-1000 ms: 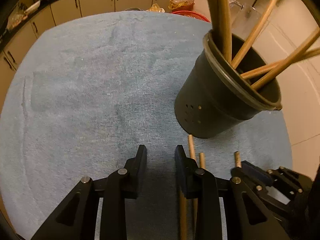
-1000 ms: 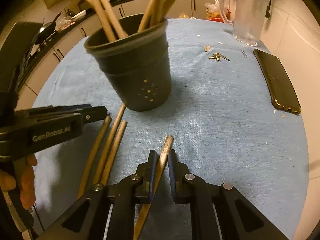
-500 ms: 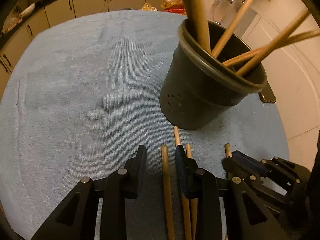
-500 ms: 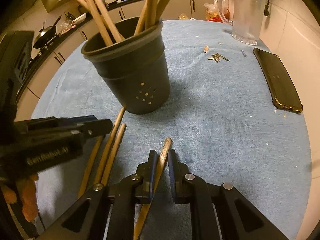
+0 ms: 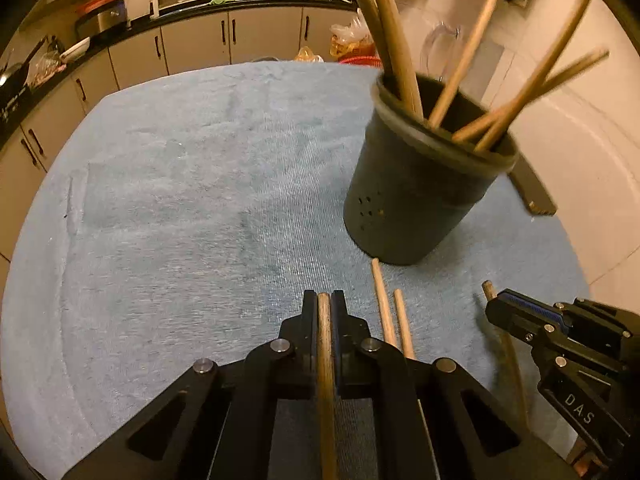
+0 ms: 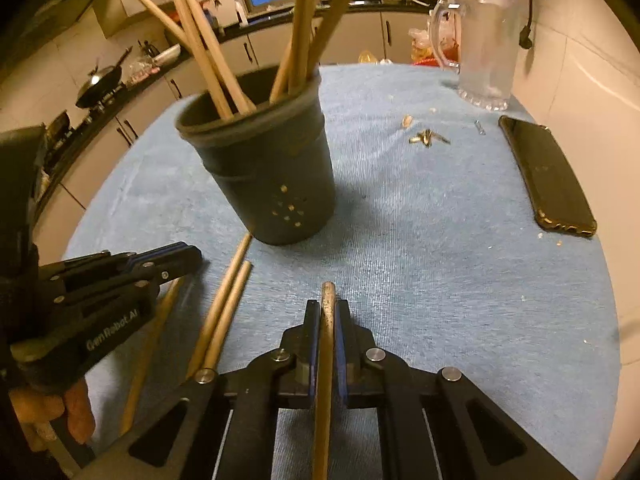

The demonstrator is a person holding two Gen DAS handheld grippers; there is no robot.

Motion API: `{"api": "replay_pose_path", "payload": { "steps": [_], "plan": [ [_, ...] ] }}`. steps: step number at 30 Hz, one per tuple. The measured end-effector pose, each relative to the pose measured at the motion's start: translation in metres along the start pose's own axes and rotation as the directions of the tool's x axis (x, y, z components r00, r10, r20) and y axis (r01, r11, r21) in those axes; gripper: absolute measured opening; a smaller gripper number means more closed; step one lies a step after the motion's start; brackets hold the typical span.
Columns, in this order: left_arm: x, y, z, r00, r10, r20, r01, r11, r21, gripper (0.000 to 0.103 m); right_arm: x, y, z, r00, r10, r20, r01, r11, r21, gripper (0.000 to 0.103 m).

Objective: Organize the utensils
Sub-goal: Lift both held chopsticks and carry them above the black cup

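A dark perforated utensil holder (image 5: 412,200) (image 6: 272,176) stands on the blue cloth with several wooden chopsticks upright in it. My left gripper (image 5: 324,300) is closing, its pads pressing on a chopstick (image 5: 325,360) that lies on the cloth in front of the holder. Two loose chopsticks (image 5: 384,304) (image 6: 228,300) lie side by side just right of it. My right gripper (image 6: 328,308) is also closing, clamped on another chopstick (image 6: 326,360) whose tip pokes past the pads. In the left wrist view the right gripper (image 5: 504,308) sits at the lower right.
A blue cloth (image 5: 180,200) covers the table. A dark phone (image 6: 548,184) lies at the right edge, a glass jug (image 6: 480,40) stands at the back right, and small metal bits (image 6: 428,138) lie near it. Kitchen cabinets run behind.
My left gripper slid right over a chopstick and shut on it. My right gripper tightened on its chopstick, which now lies straight between the pads.
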State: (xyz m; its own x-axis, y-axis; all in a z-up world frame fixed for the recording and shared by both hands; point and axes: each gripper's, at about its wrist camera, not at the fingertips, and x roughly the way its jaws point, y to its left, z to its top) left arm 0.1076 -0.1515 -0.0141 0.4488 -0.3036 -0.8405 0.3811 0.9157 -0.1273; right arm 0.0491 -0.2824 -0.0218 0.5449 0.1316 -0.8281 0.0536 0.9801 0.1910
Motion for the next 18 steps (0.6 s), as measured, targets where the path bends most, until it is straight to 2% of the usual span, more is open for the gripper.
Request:
{"api": "replay_pose_path", "payload": {
  "steps": [11,18],
  "plan": [
    [-0.088,0.007,0.003,0.988,-0.075,0.136,0.078,0.997,-0.022,0.006,-0.071,0.009,0.010,0.989,0.055,0.140,-0.055,0.998,-0.007,0.008],
    [-0.113,-0.003,0.000,0.977,-0.100,0.187,0.102,0.995,-0.005,0.006,-0.113,0.017,0.015,0.974,0.083,0.211,-0.078,0.996,-0.030,0.008]
  ]
}}
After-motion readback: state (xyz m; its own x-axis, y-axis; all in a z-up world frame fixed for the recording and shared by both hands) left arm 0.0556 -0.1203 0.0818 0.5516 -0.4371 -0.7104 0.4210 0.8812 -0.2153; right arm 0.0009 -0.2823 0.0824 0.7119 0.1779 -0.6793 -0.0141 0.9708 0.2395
